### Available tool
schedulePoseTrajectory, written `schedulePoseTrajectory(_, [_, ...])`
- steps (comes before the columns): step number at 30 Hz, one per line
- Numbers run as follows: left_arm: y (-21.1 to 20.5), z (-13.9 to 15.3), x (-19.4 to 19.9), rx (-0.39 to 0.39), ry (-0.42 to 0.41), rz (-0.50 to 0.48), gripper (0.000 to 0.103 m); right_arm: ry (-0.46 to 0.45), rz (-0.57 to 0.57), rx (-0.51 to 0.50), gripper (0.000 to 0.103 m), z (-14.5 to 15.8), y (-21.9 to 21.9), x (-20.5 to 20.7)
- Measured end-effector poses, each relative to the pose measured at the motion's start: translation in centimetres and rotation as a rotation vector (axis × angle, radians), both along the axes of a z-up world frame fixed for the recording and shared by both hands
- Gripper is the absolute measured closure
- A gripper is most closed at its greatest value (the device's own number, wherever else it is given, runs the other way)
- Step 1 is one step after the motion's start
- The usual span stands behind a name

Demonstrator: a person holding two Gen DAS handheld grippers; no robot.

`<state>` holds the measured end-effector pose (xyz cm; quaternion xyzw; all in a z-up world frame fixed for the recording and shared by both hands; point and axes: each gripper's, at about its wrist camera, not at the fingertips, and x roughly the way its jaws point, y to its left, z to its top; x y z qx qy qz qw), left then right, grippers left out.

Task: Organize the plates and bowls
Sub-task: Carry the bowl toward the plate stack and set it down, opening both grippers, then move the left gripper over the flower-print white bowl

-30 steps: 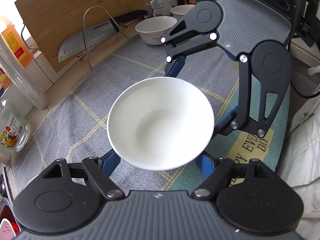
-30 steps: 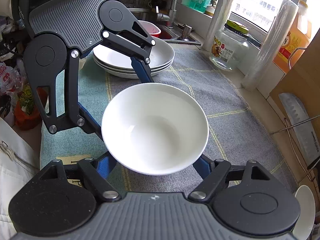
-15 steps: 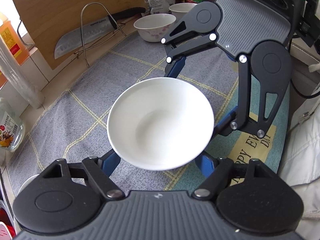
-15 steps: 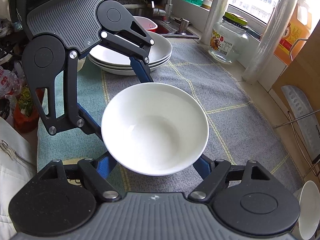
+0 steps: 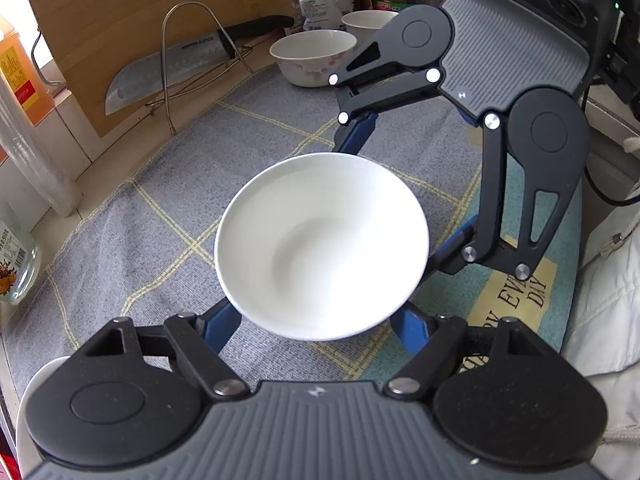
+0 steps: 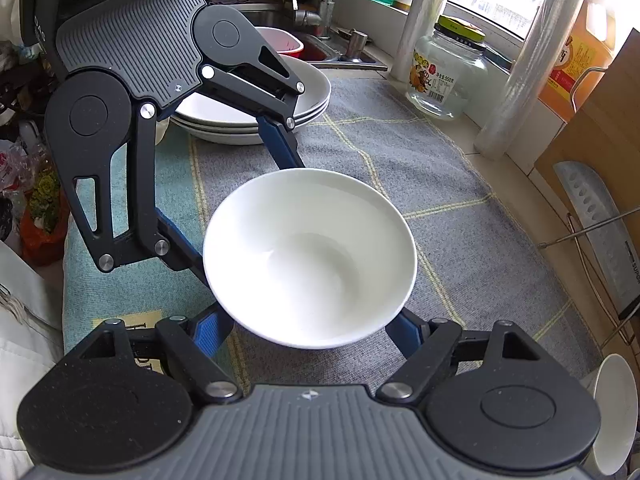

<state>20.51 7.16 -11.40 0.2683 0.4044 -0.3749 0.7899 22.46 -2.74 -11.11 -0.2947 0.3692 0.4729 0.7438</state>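
Grey checked matting (image 5: 152, 240) covers the counter, and above its middle the white bowl (image 5: 322, 246) rides cradled by left gripper (image 5: 320, 320) and right gripper (image 6: 308, 320), fingers spread around its base; uneven lifting could tip it out.

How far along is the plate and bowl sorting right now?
Done so far: a stack of white deep plates sits by the sink. In hand: the left gripper and right gripper both cradle one plain white ceramic bowl above the grey checked mat. Left: this bowl has to be set down, probably with the flower-patterned white bowl and another white bowl behind it.
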Motion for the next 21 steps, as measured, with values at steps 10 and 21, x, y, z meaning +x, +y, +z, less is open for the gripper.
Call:
schedulePoseTrajectory(10, [-0.1,0.2,-0.3,-0.022,0.003,0.045,0.009,0.024,-0.031,0.051,0.0,0.3,-1.1,0.3])
schedulePoseTrajectory(21, [-1.0,3.1,-2.2,-0.117,-0.01,0.202,0.007,0.021,-0.159,0.135,0.0,2.0,-5.0,0.2])
